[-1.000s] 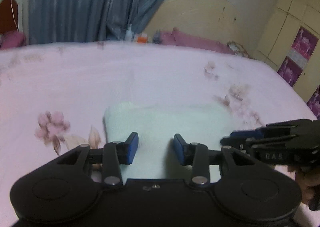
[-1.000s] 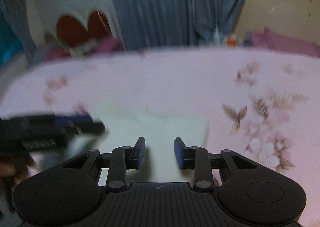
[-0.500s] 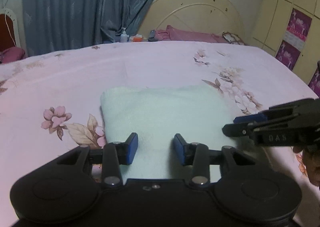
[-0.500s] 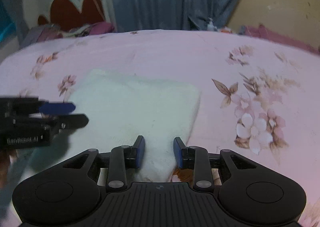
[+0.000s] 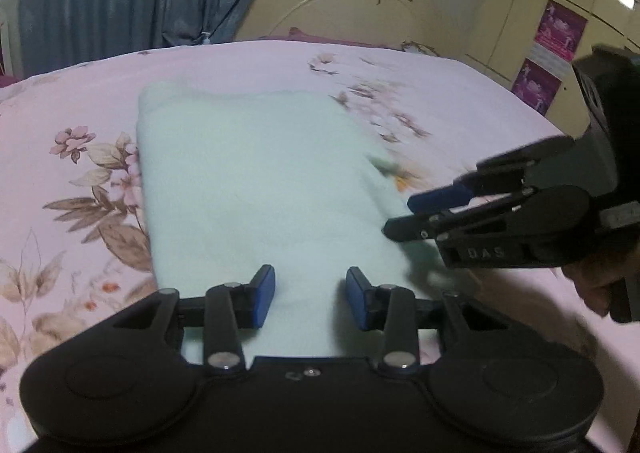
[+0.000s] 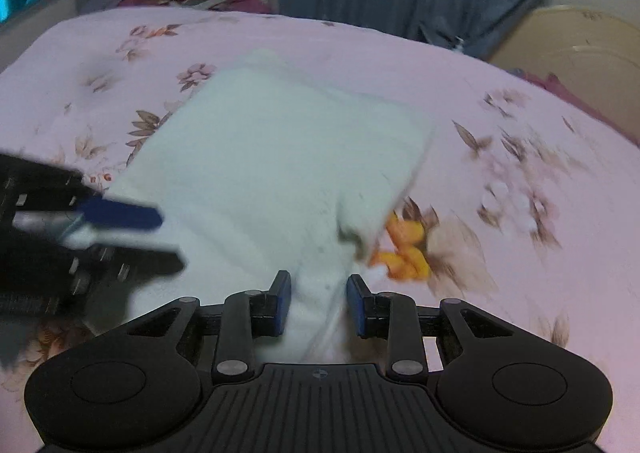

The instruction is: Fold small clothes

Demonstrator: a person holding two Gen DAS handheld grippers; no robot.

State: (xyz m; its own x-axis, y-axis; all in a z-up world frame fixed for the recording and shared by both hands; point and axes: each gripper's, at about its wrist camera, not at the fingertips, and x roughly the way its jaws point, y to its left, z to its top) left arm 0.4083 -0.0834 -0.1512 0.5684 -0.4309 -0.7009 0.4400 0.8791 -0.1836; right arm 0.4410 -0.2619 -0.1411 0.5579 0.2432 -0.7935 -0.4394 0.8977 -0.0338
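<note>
A pale green folded cloth [image 5: 260, 181] is seen on the floral bedsheet [image 5: 72, 101], with the left gripper [image 5: 310, 299] and the "DAS"-marked right gripper [image 6: 318, 303] both narrowly parted, nothing gripped.

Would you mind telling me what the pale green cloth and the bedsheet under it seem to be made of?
Pale green cloth: probably terry or fleece; matte, nappy, thick soft edges. Bedsheet: likely thin woven cotton or a blend; smooth, flat, with a printed floral pattern. Blur leaves the exact fibre open.
</note>
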